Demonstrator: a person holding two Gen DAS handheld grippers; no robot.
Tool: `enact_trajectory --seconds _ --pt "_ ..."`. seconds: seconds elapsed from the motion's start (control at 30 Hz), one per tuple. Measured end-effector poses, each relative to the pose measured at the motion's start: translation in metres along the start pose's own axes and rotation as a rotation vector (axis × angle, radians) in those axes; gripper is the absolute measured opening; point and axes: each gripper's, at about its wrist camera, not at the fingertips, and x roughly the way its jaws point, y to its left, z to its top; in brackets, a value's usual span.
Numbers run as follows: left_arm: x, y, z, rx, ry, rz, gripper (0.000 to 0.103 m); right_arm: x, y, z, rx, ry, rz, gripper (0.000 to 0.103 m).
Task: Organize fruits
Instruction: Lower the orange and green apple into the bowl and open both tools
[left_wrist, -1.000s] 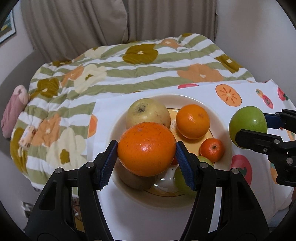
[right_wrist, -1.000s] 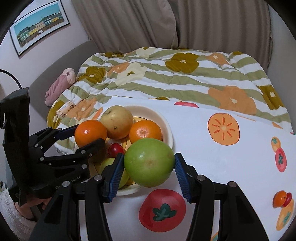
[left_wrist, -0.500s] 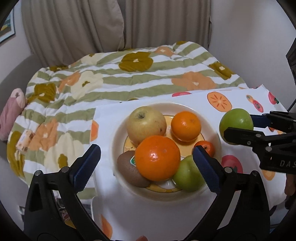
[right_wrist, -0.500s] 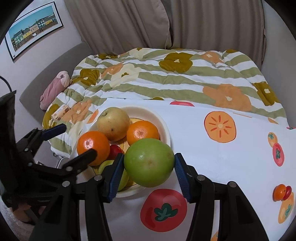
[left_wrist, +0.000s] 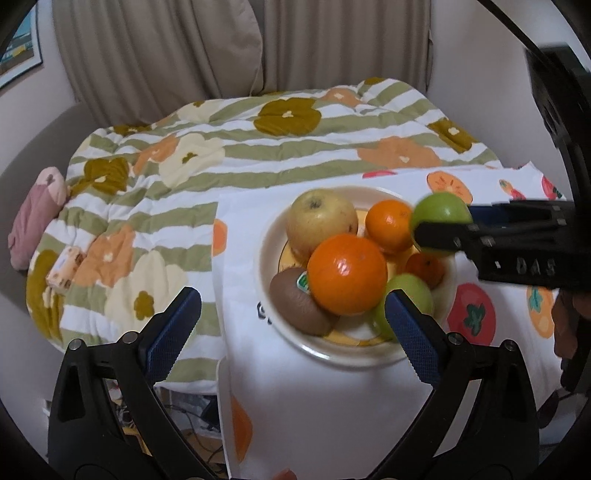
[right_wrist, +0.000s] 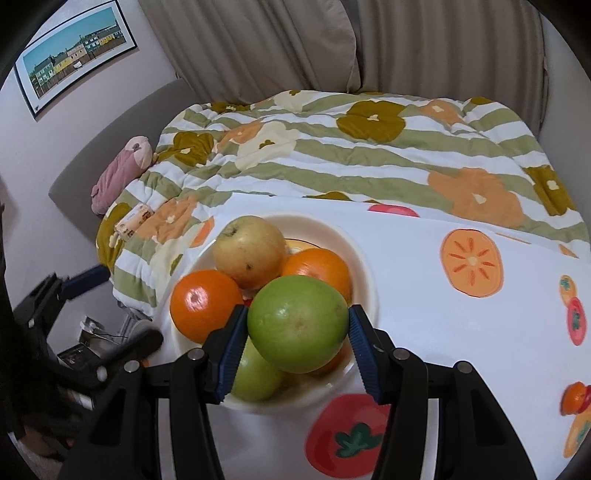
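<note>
A cream plate (left_wrist: 273, 236) holds a yellow apple (left_wrist: 321, 221), a big orange (left_wrist: 347, 273), a smaller orange (left_wrist: 388, 225), a kiwi (left_wrist: 295, 302), a small mandarin (left_wrist: 424, 269) and a green apple (left_wrist: 410, 295). My left gripper (left_wrist: 291, 295) stands wide open in front of the plate, nothing between its pads. My right gripper (right_wrist: 297, 312) is shut on a large green fruit (right_wrist: 297, 323) and hangs over the plate's (right_wrist: 365, 280) near right side, above the green apple (right_wrist: 255, 380). The left gripper (right_wrist: 129, 306) shows at the left of the right wrist view.
A white tablecloth (right_wrist: 443, 332) with printed fruits covers the table, whose left edge drops to floor clutter. Behind lies a striped floral quilt (left_wrist: 221, 158) with a pink plush (left_wrist: 33, 221) and a small packet (left_wrist: 66, 269). Curtains hang at the back.
My left gripper opened and let go of the big orange, which now rests on the plate, then drew back. The right gripper carried the green fruit over the plate.
</note>
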Motion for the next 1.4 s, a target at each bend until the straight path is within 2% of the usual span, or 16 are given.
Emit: enact_trajectory --seconds 0.47,0.53,0.6,0.73,0.8,1.0,1.03,1.07,1.1,1.4 --pt "0.009 0.004 -0.006 0.023 0.005 -0.012 0.103 0.022 0.0 -0.006 0.066 0.004 0.037 0.052" --pt "0.009 0.004 -0.006 0.023 0.007 -0.017 0.103 0.023 -0.001 -0.008 0.068 0.008 0.046 0.057" --pt "0.01 0.004 -0.006 0.024 0.008 -0.019 0.103 0.024 -0.001 -0.008 0.064 0.008 0.051 0.067" --pt "0.009 0.003 -0.006 0.024 0.006 -0.019 0.103 0.02 0.001 -0.009 0.046 -0.007 0.054 0.075" --pt "0.009 0.002 -0.007 0.025 0.004 -0.017 0.103 0.017 0.002 -0.009 0.042 -0.015 0.055 0.085" --pt "0.005 0.0 -0.006 0.024 -0.005 -0.007 0.103 0.012 0.001 -0.009 0.032 -0.032 0.037 0.087" --pt "0.004 0.0 -0.006 0.024 -0.006 -0.005 0.103 0.011 0.0 -0.009 0.033 -0.035 0.037 0.09" --pt "0.003 0.0 -0.006 0.024 -0.006 -0.004 0.103 0.009 -0.001 -0.009 0.037 -0.042 0.038 0.1" --pt "0.003 -0.001 -0.006 0.023 -0.006 -0.002 0.103 0.008 -0.002 -0.009 0.039 -0.048 0.04 0.103" --pt "-0.014 -0.006 -0.001 0.02 -0.02 0.016 0.103 -0.011 -0.004 -0.008 0.034 -0.069 0.037 0.103"
